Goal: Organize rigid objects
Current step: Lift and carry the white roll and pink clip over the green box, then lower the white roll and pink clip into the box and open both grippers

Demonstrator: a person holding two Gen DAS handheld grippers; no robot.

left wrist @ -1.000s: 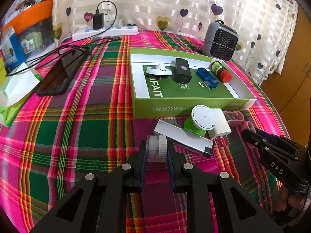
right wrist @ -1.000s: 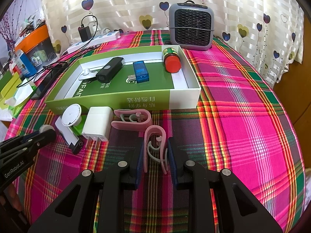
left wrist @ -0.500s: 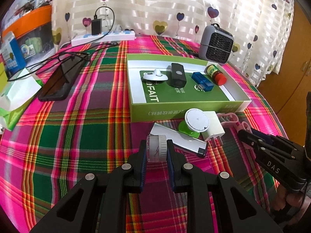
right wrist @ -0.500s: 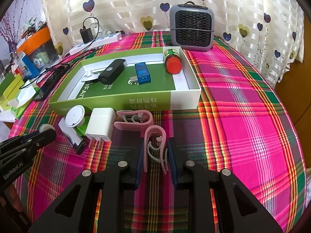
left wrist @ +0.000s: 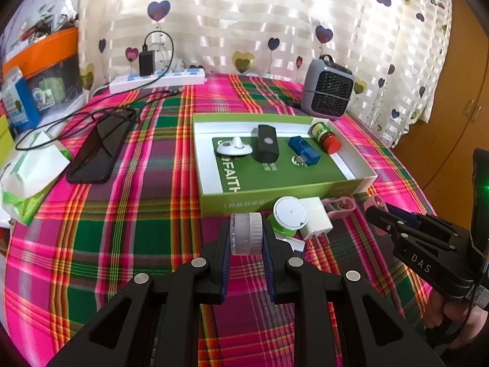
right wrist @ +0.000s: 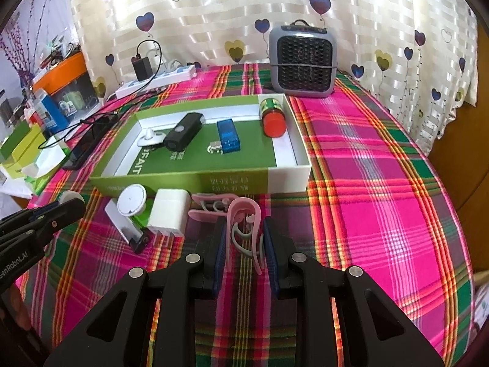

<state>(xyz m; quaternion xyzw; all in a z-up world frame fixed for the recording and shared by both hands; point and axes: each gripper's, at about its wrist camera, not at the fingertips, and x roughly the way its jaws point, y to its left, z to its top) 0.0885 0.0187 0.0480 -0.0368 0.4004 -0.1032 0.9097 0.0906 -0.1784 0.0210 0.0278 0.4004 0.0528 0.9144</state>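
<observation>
plaid tablecloth point(left wrist: 128, 229), heart-print curtain point(left wrist: 244, 24)

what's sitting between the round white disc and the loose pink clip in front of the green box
A white charger plug lies between the disc and the pink clip, clearest in the right wrist view.

Heater point(right wrist: 302, 62) behind box point(right wrist: 195, 180)

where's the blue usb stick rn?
In the green box, lying flat between the black device and the red-capped bottle; in the right wrist view the blue USB stick sits centre, just right of the black device.
</observation>
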